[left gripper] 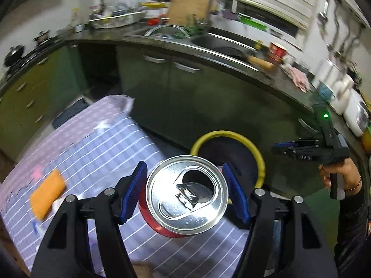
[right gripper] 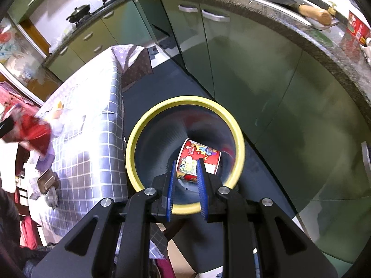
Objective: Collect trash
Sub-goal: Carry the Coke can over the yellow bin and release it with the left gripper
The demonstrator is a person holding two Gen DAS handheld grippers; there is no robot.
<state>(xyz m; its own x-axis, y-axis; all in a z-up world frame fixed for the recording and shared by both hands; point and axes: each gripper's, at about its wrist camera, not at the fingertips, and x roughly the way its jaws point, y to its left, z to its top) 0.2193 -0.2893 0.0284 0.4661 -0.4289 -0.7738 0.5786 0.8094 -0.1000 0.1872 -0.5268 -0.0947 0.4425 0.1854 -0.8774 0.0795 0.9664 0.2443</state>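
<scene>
Above checkered worktop (left gripper: pixel 97 153), red can (left gripper: pixel 187 194) being pinched upright by left claw (left gripper: pixel 185 192). Right claw (right gripper: pixel 185 185) being held spread, empty, over yellow-rimmed bin (right gripper: pixel 134 143) containing noodle cup (right gripper: pixel 197 159).

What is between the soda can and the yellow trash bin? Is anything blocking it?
Nothing visible blocks it. The left claw holds the soda can over the checked tablecloth, just short of the bin's yellow rim. The bin's mouth is open, with only a red cup lying at the bottom. The right claw hovers above the bin, off to the side.
</scene>
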